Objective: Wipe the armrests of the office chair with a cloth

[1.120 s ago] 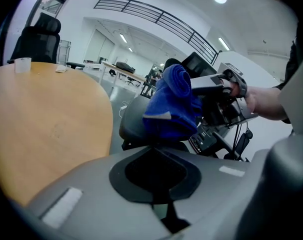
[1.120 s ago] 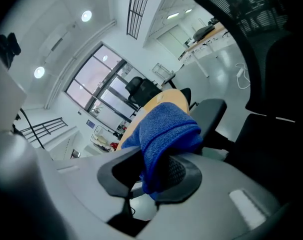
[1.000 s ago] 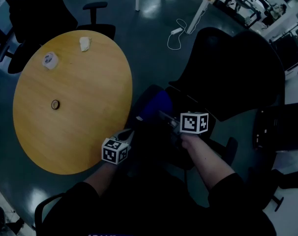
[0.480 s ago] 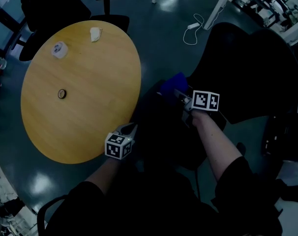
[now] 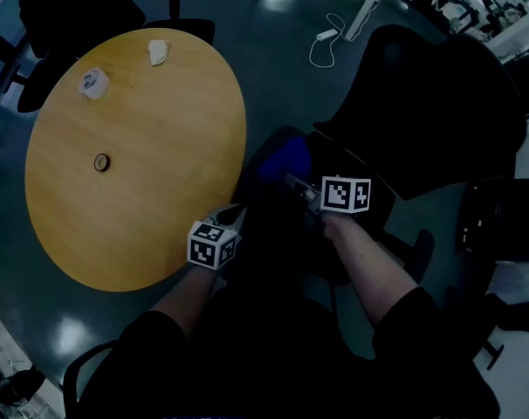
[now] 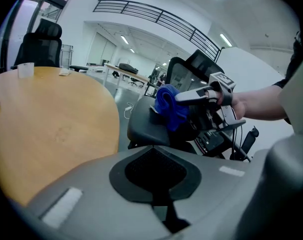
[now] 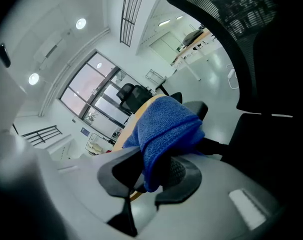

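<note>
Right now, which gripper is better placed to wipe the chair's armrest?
Right. The right gripper is shut on the blue cloth, and the cloth is already at the armrest. The left gripper is shut and empty, apart from the armrest, by the round table.

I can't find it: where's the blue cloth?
The blue cloth is clamped in the right gripper, over the office chair's armrest, just right of the round wooden table in the head view.

Round tbl (image 5: 151, 199) w/ cup (image 5: 93, 83), tissue (image 5: 158, 51), disc (image 5: 101, 161).
</note>
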Tool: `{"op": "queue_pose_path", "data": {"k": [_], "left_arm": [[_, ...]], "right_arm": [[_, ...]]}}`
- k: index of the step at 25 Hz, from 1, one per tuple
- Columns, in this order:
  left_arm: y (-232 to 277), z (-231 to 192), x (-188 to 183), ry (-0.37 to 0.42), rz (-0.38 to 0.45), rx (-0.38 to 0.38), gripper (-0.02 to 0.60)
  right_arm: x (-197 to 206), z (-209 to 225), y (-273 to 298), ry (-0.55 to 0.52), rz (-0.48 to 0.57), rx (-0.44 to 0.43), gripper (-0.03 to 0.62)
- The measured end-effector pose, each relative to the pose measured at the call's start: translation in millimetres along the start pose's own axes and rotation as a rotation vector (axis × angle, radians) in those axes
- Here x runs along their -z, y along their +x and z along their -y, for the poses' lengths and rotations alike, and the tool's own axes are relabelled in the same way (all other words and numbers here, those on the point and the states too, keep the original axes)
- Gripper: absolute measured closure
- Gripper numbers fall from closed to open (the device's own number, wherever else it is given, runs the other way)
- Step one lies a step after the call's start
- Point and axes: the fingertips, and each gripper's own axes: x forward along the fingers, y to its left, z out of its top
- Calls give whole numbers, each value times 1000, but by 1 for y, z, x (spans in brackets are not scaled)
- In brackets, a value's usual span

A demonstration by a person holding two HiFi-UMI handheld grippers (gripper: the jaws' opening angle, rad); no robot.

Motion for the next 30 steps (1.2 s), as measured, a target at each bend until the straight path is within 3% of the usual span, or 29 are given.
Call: {"op": "queue_pose_path", "data": {"k": [11, 16, 19, 22, 30], "left_arm": [[-25, 10, 36, 63, -40, 139, 569], [-55, 39, 52, 83, -43, 243, 569], [-68, 61, 60, 90, -52, 302, 569], [-68, 111, 69, 134, -82, 360, 569], [-18, 242, 65, 303, -111, 507, 569]], "right_arm": [[116, -76, 13, 12, -61, 23, 511], [140, -116, -16, 7, 4, -11, 513], [143, -134, -62, 46, 110, -20, 513], [144, -134, -140, 72, 224, 0, 513], [122, -75, -338, 69, 509, 145, 513]]}}
